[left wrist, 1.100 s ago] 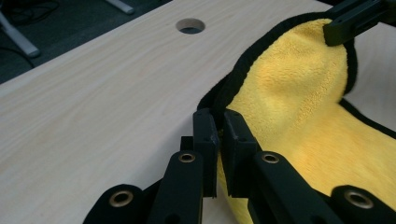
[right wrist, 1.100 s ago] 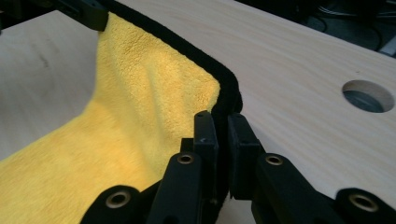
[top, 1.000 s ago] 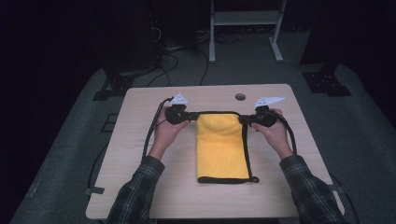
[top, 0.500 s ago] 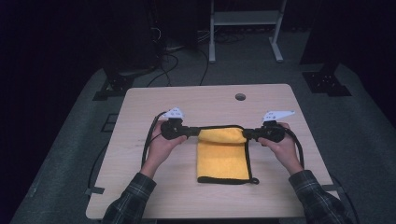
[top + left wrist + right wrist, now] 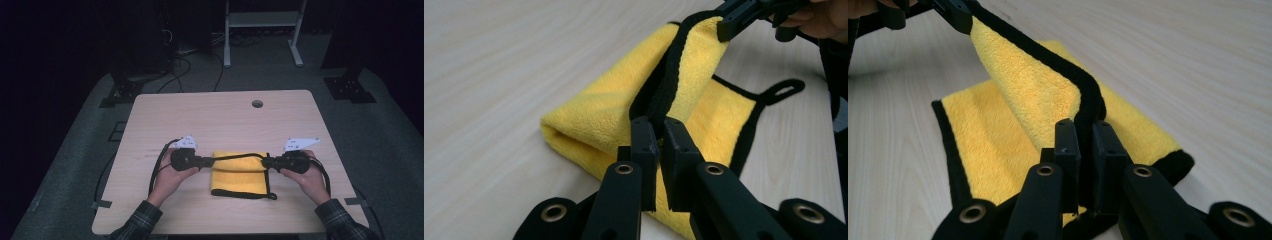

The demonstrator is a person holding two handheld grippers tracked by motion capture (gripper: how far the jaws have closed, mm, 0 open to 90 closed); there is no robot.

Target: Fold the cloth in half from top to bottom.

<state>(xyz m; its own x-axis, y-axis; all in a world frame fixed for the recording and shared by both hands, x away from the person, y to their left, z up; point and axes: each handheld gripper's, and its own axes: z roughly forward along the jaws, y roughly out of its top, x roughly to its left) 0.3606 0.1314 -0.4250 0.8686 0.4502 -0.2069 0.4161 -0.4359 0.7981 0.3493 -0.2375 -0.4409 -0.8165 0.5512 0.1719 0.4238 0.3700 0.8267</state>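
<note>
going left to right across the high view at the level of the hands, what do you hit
left hand → left gripper, shut on a corner of the yellow towel → yellow towel folded over on the table → right gripper, shut on the towel's other corner → right hand

Cloth point(image 5: 239, 176): bright yellow pile, black binding along every edge, black hanging loop point(image 5: 785, 89) at one corner. Left gripper point(image 5: 206, 161) and right gripper point(image 5: 265, 162): black jaws and bodies, brass-coloured rivets at the jaw pivots, white three-cornered plate on top of each. Table point(image 5: 220, 117) under both grippers: pale wood grain. Sleeves point(image 5: 142, 221) behind the grippers: dark plaid, green-grey with light lines.
</note>
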